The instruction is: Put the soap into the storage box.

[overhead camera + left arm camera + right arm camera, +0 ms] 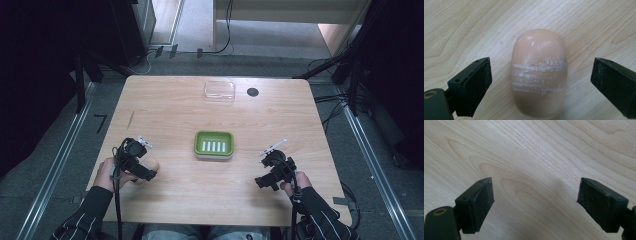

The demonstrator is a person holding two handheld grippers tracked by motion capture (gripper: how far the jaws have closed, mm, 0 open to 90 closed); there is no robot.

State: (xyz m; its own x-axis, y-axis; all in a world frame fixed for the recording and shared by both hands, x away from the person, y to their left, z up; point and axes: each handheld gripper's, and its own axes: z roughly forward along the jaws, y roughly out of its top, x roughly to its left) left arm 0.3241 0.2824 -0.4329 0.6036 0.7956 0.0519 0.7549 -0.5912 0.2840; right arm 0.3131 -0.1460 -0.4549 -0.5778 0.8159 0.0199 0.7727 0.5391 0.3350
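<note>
Left gripper (541,82) jaws spread wide, straddling a peach soap bar (539,72) lying on the table (175,105), not touching. Right gripper (535,202) jaws spread over bare wood.

A light wooden worktop (175,110) fills the middle of the frame. At its centre sits a green soap dish (214,144) with a row of white slots in its bottom. Toward the upper middle lies a clear plastic lid (219,92), and just right of it a small black disc (253,92). At lower left, the left tongs (134,159) sit low over a tan oval soap bar (151,164), held by a hand in a striped sleeve. At lower right, the right tongs (274,167) hover over bare wood.
</note>
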